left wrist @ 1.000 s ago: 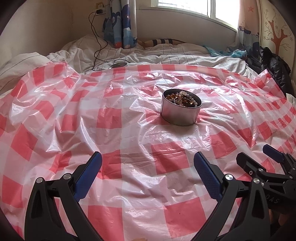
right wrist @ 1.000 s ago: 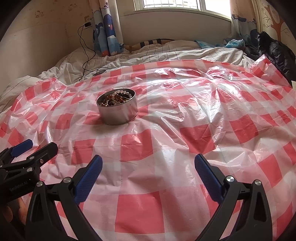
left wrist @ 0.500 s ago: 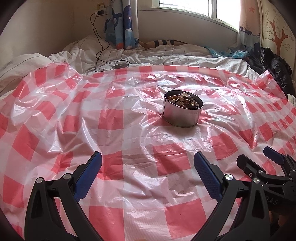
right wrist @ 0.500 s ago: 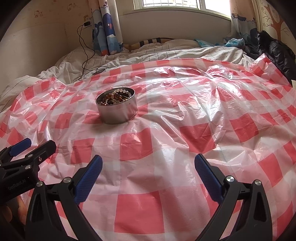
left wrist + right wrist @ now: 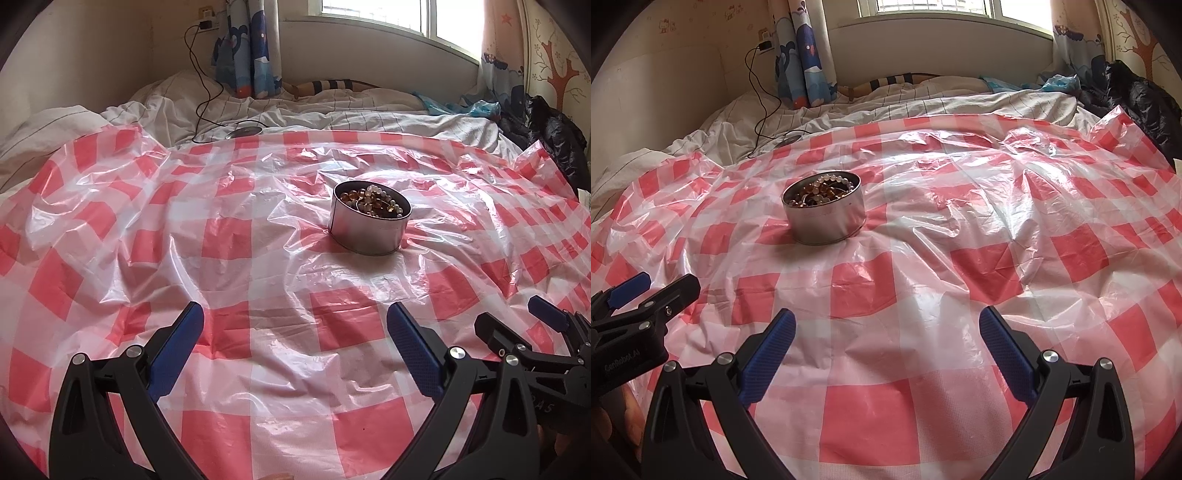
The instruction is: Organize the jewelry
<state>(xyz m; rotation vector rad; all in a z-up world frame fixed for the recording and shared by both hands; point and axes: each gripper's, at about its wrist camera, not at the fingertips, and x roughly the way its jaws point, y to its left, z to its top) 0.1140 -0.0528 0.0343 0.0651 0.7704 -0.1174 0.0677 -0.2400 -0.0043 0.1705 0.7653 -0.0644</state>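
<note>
A round silver tin (image 5: 369,230) stands on a red-and-white checked plastic sheet (image 5: 229,236) spread over a bed. It holds several bead bracelets (image 5: 371,201) in amber and pale tones. It also shows in the right wrist view (image 5: 825,218), with the beads (image 5: 822,190) inside. My left gripper (image 5: 295,345) is open and empty, well short of the tin. My right gripper (image 5: 886,349) is open and empty, near and to the right of the tin. Each gripper shows at the edge of the other's view (image 5: 532,339) (image 5: 639,314).
A white rumpled duvet (image 5: 332,114) lies beyond the sheet. A black charger cable (image 5: 201,92) runs from a wall plug to a small round device (image 5: 245,131). Dark clothing (image 5: 554,136) is piled at the far right. A window and curtain (image 5: 245,48) stand behind.
Both views have tilted down slightly, so the tin sits a little lower in each frame. Both grippers stay open and empty.
</note>
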